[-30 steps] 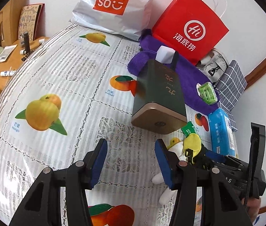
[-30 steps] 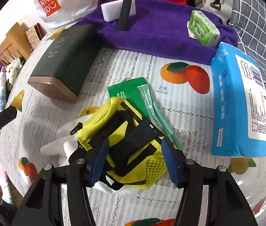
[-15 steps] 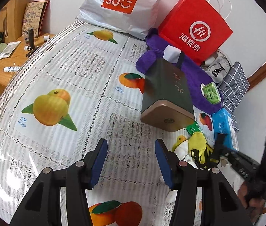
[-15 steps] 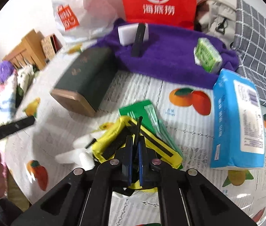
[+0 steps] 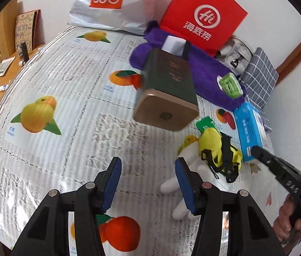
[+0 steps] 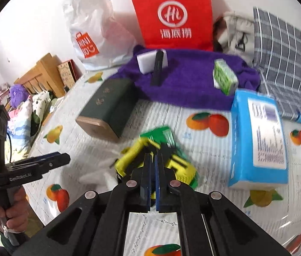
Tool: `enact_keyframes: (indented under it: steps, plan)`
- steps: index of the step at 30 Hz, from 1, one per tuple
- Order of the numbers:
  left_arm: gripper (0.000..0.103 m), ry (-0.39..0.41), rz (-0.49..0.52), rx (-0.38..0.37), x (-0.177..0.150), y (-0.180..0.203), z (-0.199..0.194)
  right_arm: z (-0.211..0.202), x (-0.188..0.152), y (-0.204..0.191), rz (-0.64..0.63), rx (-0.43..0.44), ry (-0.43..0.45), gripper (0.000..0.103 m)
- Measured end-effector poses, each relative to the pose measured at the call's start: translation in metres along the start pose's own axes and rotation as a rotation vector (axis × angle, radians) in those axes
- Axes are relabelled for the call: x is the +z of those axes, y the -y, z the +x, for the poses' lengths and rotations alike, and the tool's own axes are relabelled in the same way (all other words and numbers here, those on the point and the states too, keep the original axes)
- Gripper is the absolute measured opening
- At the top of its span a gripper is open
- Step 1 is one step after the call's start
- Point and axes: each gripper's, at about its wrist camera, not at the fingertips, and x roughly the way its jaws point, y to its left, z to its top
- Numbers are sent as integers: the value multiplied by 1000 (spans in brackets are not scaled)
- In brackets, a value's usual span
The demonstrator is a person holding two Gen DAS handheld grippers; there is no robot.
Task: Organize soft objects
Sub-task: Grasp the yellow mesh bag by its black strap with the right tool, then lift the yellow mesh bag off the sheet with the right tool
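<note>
Right gripper (image 6: 152, 160) clenched on black strap of yellow pouch (image 6: 178, 166), crumpled, directly ahead over white plush toy (image 5: 184, 181). Left gripper (image 5: 147, 170) spread wide, empty, plush toy just right of it.

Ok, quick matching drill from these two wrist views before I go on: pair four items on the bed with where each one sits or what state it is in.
Items:
1. yellow pouch
2. green tissue pack
3. blue tissue pack
4. left gripper

Places or states:
A. lying on the purple towel
B. open, holding nothing
C. pinched by the right gripper
D. flat on the fruit-print sheet, beside the checked cloth

Pairs: 1-C, 2-A, 3-D, 4-B
</note>
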Motion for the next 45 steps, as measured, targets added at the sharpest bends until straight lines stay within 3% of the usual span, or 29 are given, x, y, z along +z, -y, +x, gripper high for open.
enact_keyframes:
  steps: [4, 5, 7, 12, 14, 16, 20, 21, 22, 25, 30, 34, 41, 45]
  plan:
    - [50, 4, 18, 17, -2, 9, -2, 12, -2, 9, 15, 9, -31, 9]
    - [50, 4, 19, 22, -3, 10, -3, 18, 0, 10, 15, 20, -45, 12]
    - [50, 4, 23, 26, -3, 12, -4, 28, 3, 8, 8, 12, -77, 30]
    - [50, 5, 36, 39, -1, 13, -1, 63, 10, -5, -41, -70, -185, 40]
    - [50, 3, 40, 50, 1, 11, 1, 68, 13, -10, -34, -103, -155, 40]
    - [50, -4, 33, 49, 2, 6, 4, 70, 12, -12, -51, -118, -121, 31]
    - [50, -14, 22, 51, 2, -3, 9, 64, 9, -10, -78, -73, -74, 24]
    - [50, -15, 22, 50, 2, -4, 11, 61, 9, -8, -70, -58, -61, 7]
    - [50, -15, 26, 47, 2, -4, 12, 57, 10, -5, -56, -41, -56, 0]
    - [50, -24, 42, 39, 0, -3, 16, 51, 13, -1, -41, -28, -38, 0]
    - [50, -41, 69, 40, -7, 0, 21, 55, 12, 2, -23, -16, -108, 3]
    - [50, -47, 61, 47, -8, -2, 22, 60, 15, -4, -25, 26, -132, 30]
    - [50, -47, 62, 50, -7, -3, 23, 74, 7, -31, -183, -111, -131, 28]
    - [50, -48, 60, 41, -7, -5, 24, 61, 9, -24, -162, -47, -68, 22]
